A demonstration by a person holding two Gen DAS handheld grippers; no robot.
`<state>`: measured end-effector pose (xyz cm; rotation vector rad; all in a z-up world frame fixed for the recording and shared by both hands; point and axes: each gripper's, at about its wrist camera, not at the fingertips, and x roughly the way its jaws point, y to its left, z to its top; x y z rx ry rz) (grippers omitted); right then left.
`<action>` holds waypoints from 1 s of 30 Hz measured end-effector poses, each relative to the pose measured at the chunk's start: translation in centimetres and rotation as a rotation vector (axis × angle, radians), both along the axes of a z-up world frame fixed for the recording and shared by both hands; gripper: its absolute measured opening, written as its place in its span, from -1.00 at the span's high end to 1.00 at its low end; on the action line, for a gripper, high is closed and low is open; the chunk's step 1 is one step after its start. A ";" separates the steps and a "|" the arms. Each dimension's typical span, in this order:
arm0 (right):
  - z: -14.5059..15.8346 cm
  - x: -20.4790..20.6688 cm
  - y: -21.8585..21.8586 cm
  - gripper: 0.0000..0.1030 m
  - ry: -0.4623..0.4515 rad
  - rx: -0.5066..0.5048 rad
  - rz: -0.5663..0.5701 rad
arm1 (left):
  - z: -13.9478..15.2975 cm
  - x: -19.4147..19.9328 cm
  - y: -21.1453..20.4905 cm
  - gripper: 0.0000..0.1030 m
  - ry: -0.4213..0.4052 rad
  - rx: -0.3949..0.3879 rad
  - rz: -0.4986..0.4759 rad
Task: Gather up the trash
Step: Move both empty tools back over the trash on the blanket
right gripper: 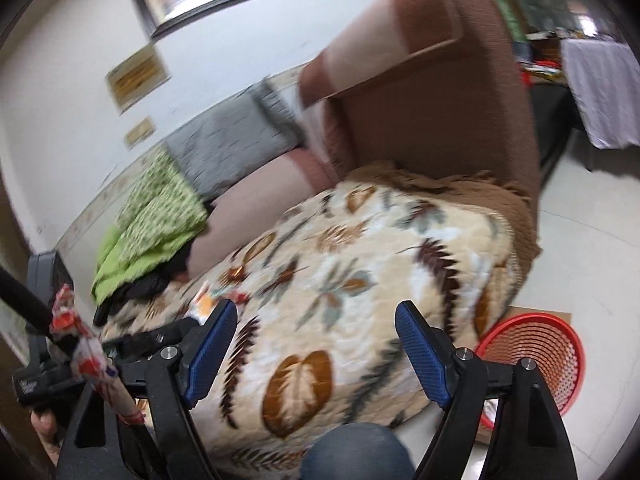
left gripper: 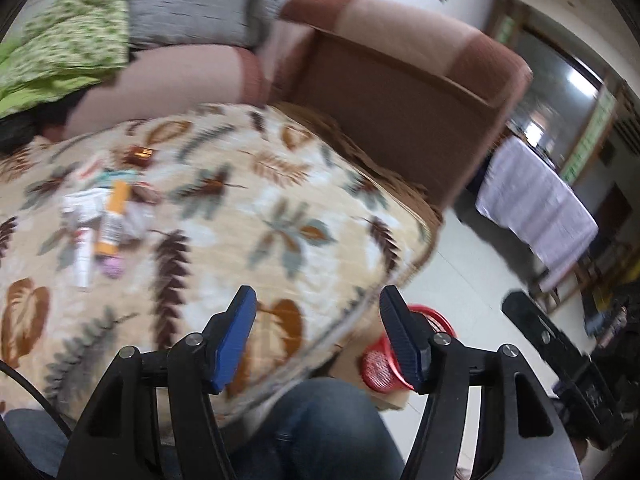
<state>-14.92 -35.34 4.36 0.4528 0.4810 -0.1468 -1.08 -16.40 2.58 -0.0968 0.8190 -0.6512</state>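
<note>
A small pile of trash (left gripper: pixel 100 216) lies on the leaf-patterned blanket (left gripper: pixel 280 208) at the left of the left wrist view: an orange tube, a white tube, a pink bit and crumpled wrappers. My left gripper (left gripper: pixel 317 298) hangs open and empty over the blanket's near edge, well right of the pile. A red mesh basket (left gripper: pixel 380 364) stands on the floor below it. In the right wrist view my right gripper (right gripper: pixel 316 310) is open and empty above the blanket (right gripper: pixel 360 264). The basket (right gripper: pixel 532 356) is at its lower right, and the trash (right gripper: pixel 206 300) peeks out behind its left finger.
The blanket covers a brown sofa with a tall armrest (left gripper: pixel 400 92), a grey cushion (left gripper: pixel 192 4) and a green cloth (left gripper: pixel 52 48). A knee in jeans (left gripper: pixel 320 428) is below the grippers. Cardboard lies under the basket. A white-draped table (left gripper: pixel 536 216) stands across the tiled floor.
</note>
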 end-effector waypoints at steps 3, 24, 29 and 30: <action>0.4 1.6 2.4 -0.66 0.020 -0.053 0.048 | 0.2 1.3 2.8 -0.22 0.009 -0.042 0.055; -2.9 12.9 9.6 -0.69 0.062 0.119 0.282 | -1.3 7.6 16.0 -0.22 0.096 -0.146 0.326; -4.3 15.1 9.9 -0.69 0.076 0.183 0.319 | -1.7 9.1 17.3 -0.22 0.178 -0.180 0.314; -4.7 15.6 9.9 -0.69 0.082 0.203 0.327 | -1.7 9.4 17.7 -0.22 0.195 -0.184 0.313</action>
